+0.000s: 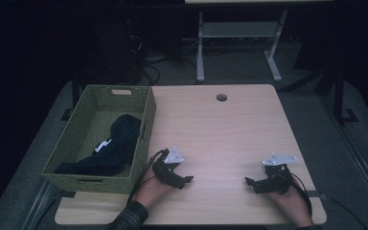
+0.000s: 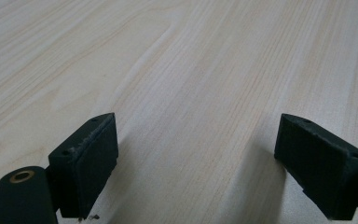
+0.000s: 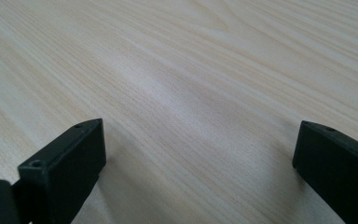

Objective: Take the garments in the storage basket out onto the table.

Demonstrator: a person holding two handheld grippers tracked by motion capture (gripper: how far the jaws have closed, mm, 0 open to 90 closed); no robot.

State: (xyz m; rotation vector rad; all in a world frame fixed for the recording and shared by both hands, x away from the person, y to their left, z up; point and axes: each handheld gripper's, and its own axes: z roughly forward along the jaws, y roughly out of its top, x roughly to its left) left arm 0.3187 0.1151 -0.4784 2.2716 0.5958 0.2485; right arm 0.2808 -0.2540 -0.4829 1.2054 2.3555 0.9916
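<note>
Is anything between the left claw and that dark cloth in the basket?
Yes: the basket's right wall stands between the open left claw and the dark cloth inside. The cloth lies below the rim, so the claw would likely have to go over it.

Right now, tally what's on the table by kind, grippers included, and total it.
Woven green basket: 1
Dark garment lying inside the basket: 1
Grippers, the left gripper and the right gripper, both open and holding nothing: 2
Total: 4
</note>
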